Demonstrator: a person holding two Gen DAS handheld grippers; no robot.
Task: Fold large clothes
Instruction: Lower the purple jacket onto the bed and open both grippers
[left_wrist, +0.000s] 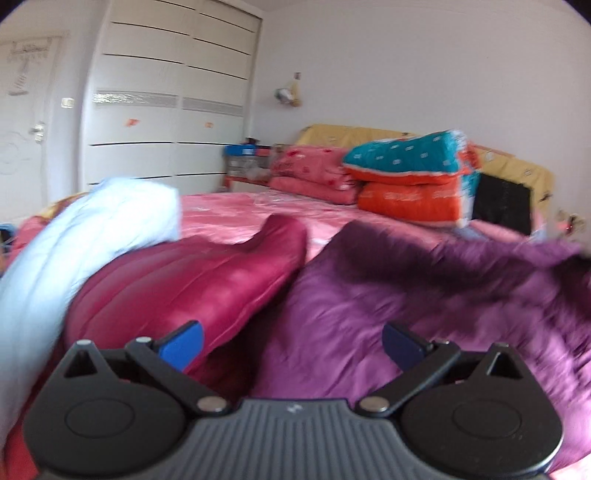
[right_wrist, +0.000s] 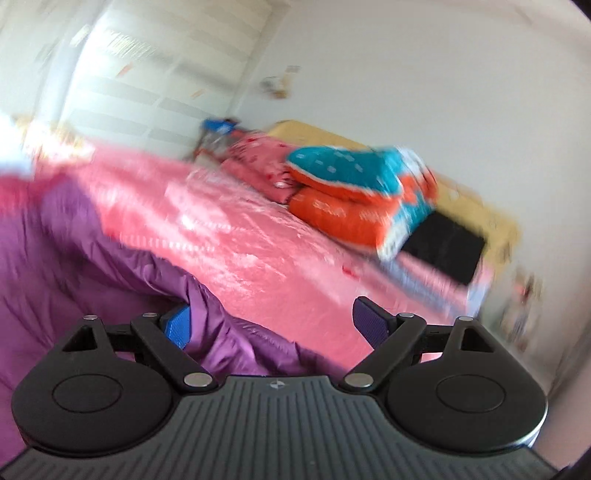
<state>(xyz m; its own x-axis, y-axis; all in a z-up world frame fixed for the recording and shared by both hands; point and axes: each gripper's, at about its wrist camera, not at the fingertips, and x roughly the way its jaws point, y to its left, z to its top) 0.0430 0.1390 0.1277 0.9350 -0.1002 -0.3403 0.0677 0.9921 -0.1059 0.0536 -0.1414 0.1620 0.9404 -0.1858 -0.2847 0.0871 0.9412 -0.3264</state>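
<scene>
A large purple padded garment (left_wrist: 406, 295) lies on the pink bed (left_wrist: 229, 218). A magenta padded garment (left_wrist: 177, 280) lies to its left, and a pale blue one (left_wrist: 74, 236) is further left. My left gripper (left_wrist: 291, 343) is open and empty, just above where the magenta and purple garments meet. In the right wrist view the purple garment (right_wrist: 74, 266) fills the lower left, blurred. My right gripper (right_wrist: 271, 321) is open over its right edge, its left finger (right_wrist: 177, 328) touching a fold.
A teal and orange folded quilt (left_wrist: 413, 177) and pink pillows (left_wrist: 310, 173) are stacked at the head of the bed, with a black item (left_wrist: 502, 206) beside them. A white wardrobe (left_wrist: 170, 99) stands behind. The pink sheet (right_wrist: 240, 240) spreads to the right of the garment.
</scene>
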